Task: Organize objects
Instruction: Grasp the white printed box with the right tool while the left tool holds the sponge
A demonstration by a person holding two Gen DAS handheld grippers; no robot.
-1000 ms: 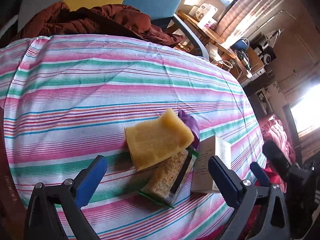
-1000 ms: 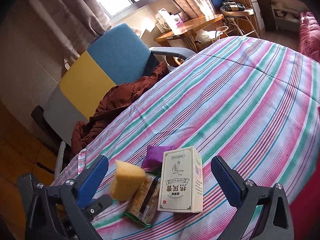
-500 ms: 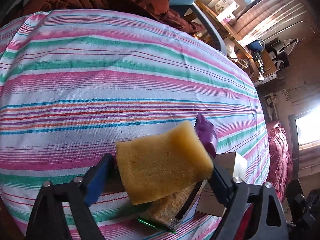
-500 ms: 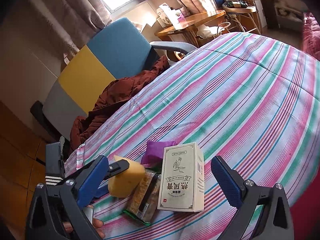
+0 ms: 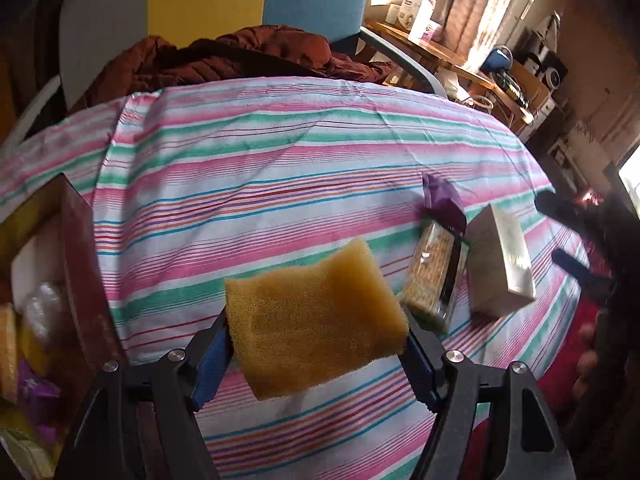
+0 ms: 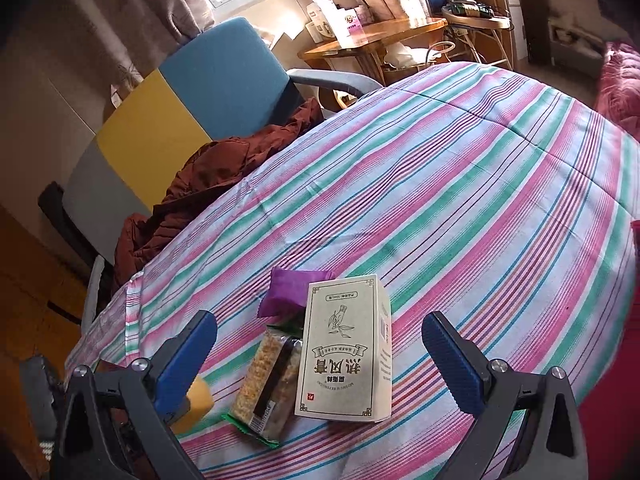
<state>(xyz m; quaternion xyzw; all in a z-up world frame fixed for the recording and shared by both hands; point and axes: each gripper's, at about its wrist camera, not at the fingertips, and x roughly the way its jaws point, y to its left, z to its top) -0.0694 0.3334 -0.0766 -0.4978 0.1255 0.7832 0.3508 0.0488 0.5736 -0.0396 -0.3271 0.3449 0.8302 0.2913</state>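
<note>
My left gripper [image 5: 318, 354] is shut on a yellow sponge [image 5: 316, 322] and holds it above the striped tablecloth [image 5: 280, 168]. The sponge also shows at the lower left of the right wrist view [image 6: 198, 402]. A snack bar in clear wrap [image 6: 270, 384], a purple packet [image 6: 292, 292] and a pale carton with Chinese print [image 6: 346, 354] lie together on the cloth. My right gripper [image 6: 320, 360] is open and empty, its fingers either side of the carton and above it.
A brown box [image 5: 80, 276] with several packets inside stands at the left table edge. A chair [image 6: 192, 100] with a brown jacket [image 6: 224, 180] is behind the table. A wooden side table [image 6: 372, 40] stands farther back.
My left gripper closed on the sponge, lifted it off the snack bar and carried it left, toward the brown box. The right gripper stayed open over the carton.
</note>
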